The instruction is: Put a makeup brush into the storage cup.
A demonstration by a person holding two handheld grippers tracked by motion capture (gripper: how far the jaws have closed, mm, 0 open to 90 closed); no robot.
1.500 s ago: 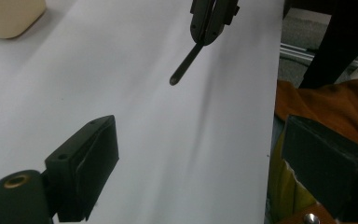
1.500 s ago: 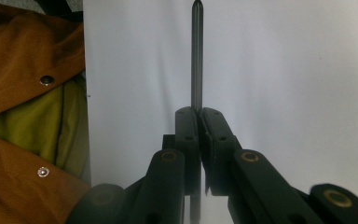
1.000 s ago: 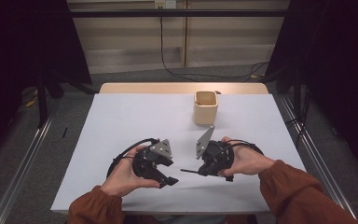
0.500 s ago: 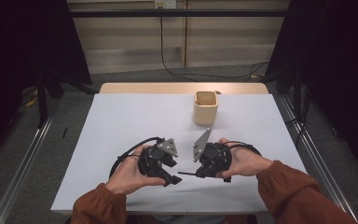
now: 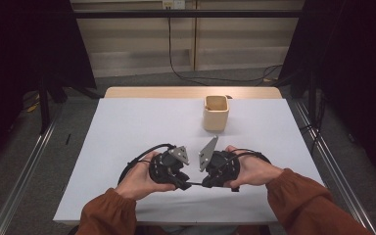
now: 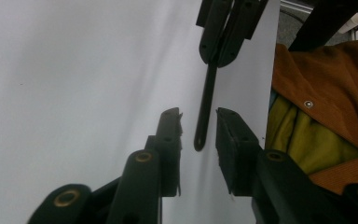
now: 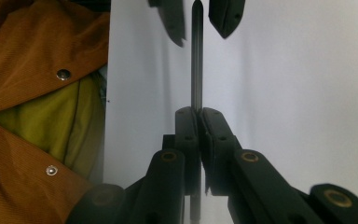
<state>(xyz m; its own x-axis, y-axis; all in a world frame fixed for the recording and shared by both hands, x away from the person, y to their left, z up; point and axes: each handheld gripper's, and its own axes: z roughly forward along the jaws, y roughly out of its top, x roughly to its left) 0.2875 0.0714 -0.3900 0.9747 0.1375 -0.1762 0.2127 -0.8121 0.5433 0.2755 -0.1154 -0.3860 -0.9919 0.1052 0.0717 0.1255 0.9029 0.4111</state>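
Nearest the person, at six o'clock on the white table, the two hands meet. The right hand-held gripper is clamped tight on a thin black rod, held level just above the table. The left hand-held gripper has just been closing; the rod's free end sits between its jaws, yet a gap shows on either side, so the pads are not yet pressing. The risk, I judge: if the right lets go before the left bites, the rod drops; a skewed squeeze could lever it sideways. Farther off, toward one o'clock, stands a beige cup, well apart.
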